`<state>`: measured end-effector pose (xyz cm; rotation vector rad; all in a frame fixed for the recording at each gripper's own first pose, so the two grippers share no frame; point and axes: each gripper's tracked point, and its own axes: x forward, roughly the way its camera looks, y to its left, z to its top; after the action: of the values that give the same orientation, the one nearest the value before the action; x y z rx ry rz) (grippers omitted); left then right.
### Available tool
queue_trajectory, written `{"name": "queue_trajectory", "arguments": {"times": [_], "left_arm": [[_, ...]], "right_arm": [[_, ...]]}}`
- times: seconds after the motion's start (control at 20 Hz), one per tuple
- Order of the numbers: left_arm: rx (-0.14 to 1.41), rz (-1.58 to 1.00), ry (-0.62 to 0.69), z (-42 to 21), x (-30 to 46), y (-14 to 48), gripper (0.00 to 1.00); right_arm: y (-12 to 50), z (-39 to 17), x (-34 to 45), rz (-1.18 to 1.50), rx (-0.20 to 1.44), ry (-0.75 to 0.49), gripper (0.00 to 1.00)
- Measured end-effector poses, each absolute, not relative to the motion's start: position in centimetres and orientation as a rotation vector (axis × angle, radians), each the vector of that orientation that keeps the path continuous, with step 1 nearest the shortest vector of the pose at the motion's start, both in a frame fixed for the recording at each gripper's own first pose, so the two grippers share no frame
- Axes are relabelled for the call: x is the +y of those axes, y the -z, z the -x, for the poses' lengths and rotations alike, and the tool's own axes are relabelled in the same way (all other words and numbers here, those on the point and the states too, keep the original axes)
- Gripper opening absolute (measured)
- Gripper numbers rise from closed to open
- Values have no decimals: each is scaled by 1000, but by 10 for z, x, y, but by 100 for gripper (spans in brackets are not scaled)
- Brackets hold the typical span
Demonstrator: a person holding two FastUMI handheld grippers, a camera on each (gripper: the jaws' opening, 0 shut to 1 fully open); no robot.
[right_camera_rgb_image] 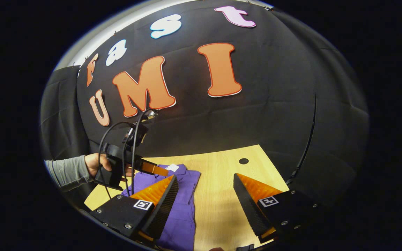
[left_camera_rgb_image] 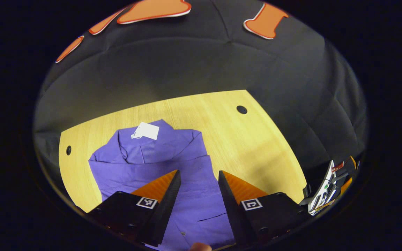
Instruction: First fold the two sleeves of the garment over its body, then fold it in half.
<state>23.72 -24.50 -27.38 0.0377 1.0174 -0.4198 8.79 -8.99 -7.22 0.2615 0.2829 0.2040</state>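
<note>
1. While both sleeves lie folded across its body, the purple shirt (left_camera_rgb_image: 173, 164) rests flat on the wooden table (left_camera_rgb_image: 250, 139), a white tag (left_camera_rgb_image: 146, 131) at its collar.
2. The left gripper (left_camera_rgb_image: 197, 188) hovers released above it; the right gripper (right_camera_rgb_image: 204, 195) is spread too, over the table beside the shirt.
3. Black cloth walls surround the table.

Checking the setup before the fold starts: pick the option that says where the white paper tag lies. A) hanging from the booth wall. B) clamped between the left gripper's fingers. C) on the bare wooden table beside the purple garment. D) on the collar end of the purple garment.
D: in the left gripper view the white paper tag lies on the collar end of the purple garment, far from the open left gripper.
</note>
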Motion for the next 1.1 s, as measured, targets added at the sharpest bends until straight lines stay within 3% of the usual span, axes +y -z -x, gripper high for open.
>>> {"name": "queue_trajectory", "arguments": {"times": [0.1,0.15,0.65,0.8,0.9,1.1], "left_arm": [[917,-34,415,-236,-234,246,84],[868,-35,407,-233,-226,234,95],[366,-58,231,-177,-98,103,95],[216,-75,172,-150,-71,68,91],[101,-85,147,-132,-55,40,95],[-74,-118,60,-91,-16,-5,90]], "right_arm": [[71,-89,-83,-260,285,-205,94],[71,-90,-78,-254,284,-206,94],[37,-89,-14,-188,173,-220,95],[26,-88,4,-145,129,-215,94],[19,-86,16,-129,103,-216,94],[22,-79,32,-91,84,-204,95]]}}
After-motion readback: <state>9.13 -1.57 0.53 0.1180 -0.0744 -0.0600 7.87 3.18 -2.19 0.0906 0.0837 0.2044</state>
